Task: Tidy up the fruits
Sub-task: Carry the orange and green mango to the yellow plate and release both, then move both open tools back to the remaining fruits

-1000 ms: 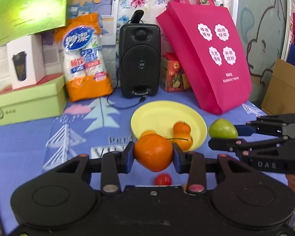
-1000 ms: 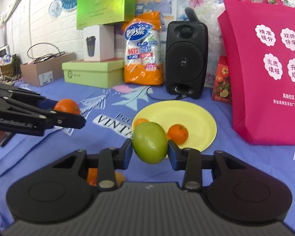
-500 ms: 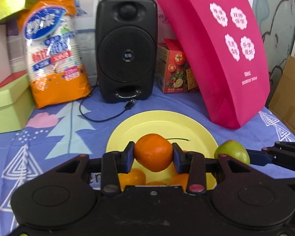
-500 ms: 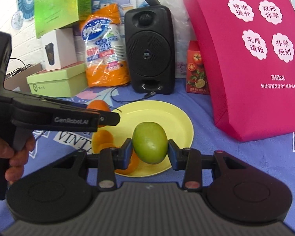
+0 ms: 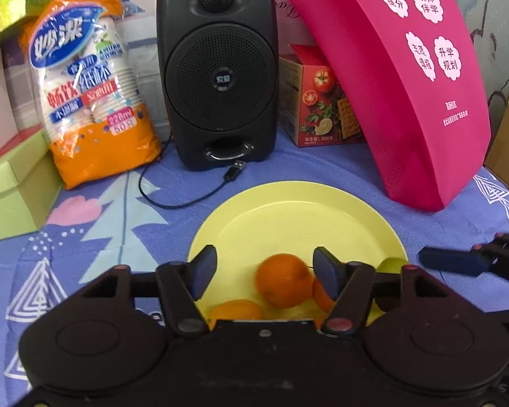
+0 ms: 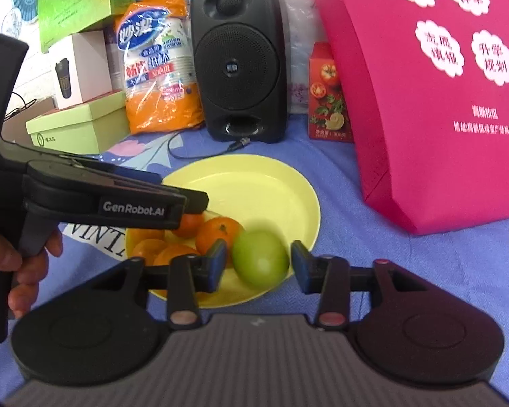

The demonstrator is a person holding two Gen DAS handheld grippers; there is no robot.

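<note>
A yellow plate (image 5: 288,217) lies on the blue cloth, also in the right wrist view (image 6: 254,186). My left gripper (image 5: 264,271) is open over the plate's near edge; a blurred orange (image 5: 283,285) sits loose between its pads, with other oranges (image 5: 236,310) below. My right gripper (image 6: 259,261) is open too; a green apple (image 6: 259,263) lies between its pads on the plate's near rim, beside several oranges (image 6: 217,234). The apple shows partly in the left wrist view (image 5: 392,264). The left gripper's body (image 6: 132,207) crosses the right wrist view.
A black speaker (image 5: 219,68) with a loose cable (image 5: 186,200) stands behind the plate. A pink bag (image 5: 407,84) leans at the right, a red box (image 5: 319,101) beside it. An orange cup pack (image 5: 91,84) and green boxes (image 5: 13,186) stand left.
Both grippers moved forward over the plate and opened. The orange left the left gripper's pads and the apple left the right gripper's pads; both fruits now lie on the plate.
</note>
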